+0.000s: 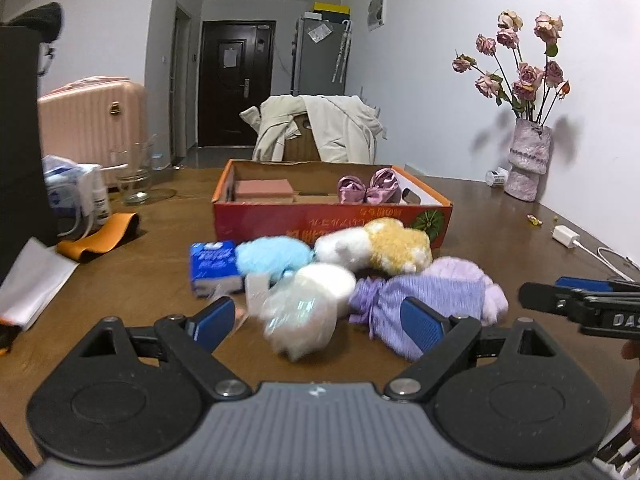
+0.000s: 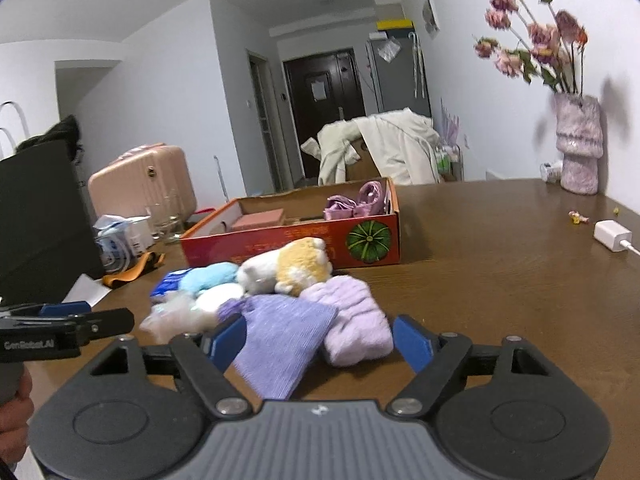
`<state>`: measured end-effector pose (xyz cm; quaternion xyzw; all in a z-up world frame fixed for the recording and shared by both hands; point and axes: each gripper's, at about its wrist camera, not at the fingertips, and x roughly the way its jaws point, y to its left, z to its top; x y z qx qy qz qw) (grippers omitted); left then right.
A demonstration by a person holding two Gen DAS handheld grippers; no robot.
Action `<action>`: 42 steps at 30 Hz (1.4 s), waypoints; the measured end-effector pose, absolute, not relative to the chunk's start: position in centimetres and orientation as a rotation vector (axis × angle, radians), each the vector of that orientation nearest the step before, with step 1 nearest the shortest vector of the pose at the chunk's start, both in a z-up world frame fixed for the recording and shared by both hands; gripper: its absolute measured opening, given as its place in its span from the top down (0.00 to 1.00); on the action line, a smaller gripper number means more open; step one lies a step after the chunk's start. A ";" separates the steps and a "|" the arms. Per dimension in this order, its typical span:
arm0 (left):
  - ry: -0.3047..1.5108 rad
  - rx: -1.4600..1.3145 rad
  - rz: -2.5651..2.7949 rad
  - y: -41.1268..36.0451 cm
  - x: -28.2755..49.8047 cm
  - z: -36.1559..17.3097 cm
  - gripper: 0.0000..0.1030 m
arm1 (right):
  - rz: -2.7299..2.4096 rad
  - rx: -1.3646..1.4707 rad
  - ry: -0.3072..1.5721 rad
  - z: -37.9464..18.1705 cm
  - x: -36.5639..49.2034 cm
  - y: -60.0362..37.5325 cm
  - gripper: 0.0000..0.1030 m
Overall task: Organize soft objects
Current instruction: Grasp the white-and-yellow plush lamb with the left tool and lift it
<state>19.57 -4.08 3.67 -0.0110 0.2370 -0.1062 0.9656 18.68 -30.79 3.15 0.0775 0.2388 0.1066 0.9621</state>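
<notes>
A heap of soft things lies on the brown table (image 1: 140,280) in front of a red cardboard box (image 1: 332,220). My left gripper (image 1: 320,324) is open, with a white fluffy item in clear wrap (image 1: 300,316) between its blue pads, untouched. Beside it lie a ribbed purple cloth (image 1: 424,296), a lilac fluffy piece (image 1: 468,276), a yellow-and-white plush (image 1: 384,246) and a light blue fluffy item (image 1: 272,258). My right gripper (image 2: 320,340) is open around the ribbed purple cloth (image 2: 280,344) and the lilac fluffy piece (image 2: 352,320); its right pad stands apart from them.
The box holds a pink satin bow (image 1: 368,190) and a pink block (image 1: 264,188). A blue tissue pack (image 1: 214,264) lies left of the heap. A glass (image 1: 134,180), an orange strap (image 1: 100,236), a vase of roses (image 1: 526,160) and a white charger (image 2: 612,234) also stand on the table.
</notes>
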 end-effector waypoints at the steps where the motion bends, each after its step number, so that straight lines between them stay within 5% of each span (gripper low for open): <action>1: 0.484 -0.021 -0.214 -4.4 20.4 3.7 0.11 | 0.227 0.159 0.493 3.1 20.0 -30.7 0.23; 11: 0.519 -0.040 -0.186 -4.9 28.9 3.7 0.17 | 0.319 0.061 0.585 1.8 32.5 -26.2 0.33; 13: 0.524 -0.055 -0.179 -4.7 29.6 3.8 0.19 | 0.326 0.042 0.617 0.9 34.2 -25.3 0.38; 15: 0.527 -0.064 -0.181 -4.5 29.8 3.7 0.19 | 0.296 0.004 0.643 0.2 35.2 -24.6 0.54; 20: 0.515 -0.066 -0.180 -4.2 29.2 3.9 0.19 | 0.314 0.087 0.603 0.4 34.8 -25.7 0.60; 27: 0.441 -0.102 -0.261 -3.6 23.4 6.1 0.20 | 0.358 0.181 0.416 5.2 26.5 -28.0 0.60; 32: 0.459 -0.053 -0.282 -3.2 19.0 5.2 0.20 | 0.468 0.158 0.503 3.5 20.1 -27.5 0.59; 42: 0.578 -0.020 -0.341 -3.1 15.2 -0.1 0.37 | 0.386 0.145 0.606 -0.9 14.2 -25.6 0.56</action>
